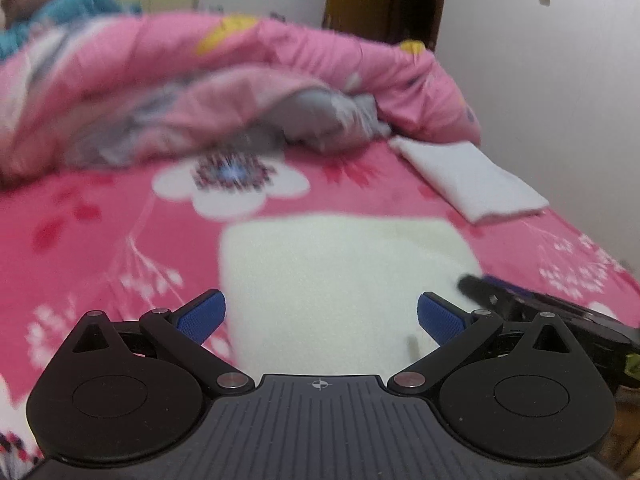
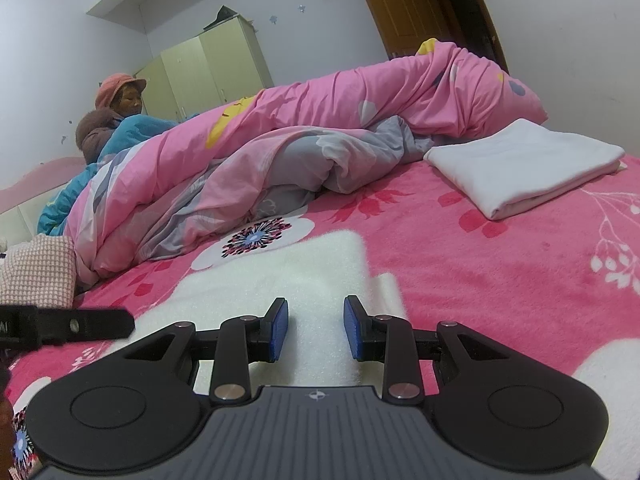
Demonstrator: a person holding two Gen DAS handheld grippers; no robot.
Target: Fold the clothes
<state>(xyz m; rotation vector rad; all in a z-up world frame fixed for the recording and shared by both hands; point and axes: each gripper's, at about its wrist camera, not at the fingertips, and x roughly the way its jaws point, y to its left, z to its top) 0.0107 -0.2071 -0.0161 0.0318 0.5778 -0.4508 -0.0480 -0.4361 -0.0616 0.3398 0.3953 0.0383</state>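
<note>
One white garment (image 2: 524,164) lies folded at the bed's far side. The fluffy white piece (image 2: 280,280) in front looks unfinished. The left gripper (image 1: 321,316) gapes wide; the right gripper (image 2: 316,328) stands part-open over it, pinching nothing.

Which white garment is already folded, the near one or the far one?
The far white garment, a neat rectangle beside the pink duvet. The fuzzy white garment under the grippers lies spread flat.

2 wrist fisheyes low over the pink flowered bed (image 1: 100,240), left view close and blurred, right view sharper, both facing the rumpled pink quilt (image 2: 320,96), sharing the folded white cloth (image 2: 520,164) and fluffy white garment (image 1: 340,280).
</note>
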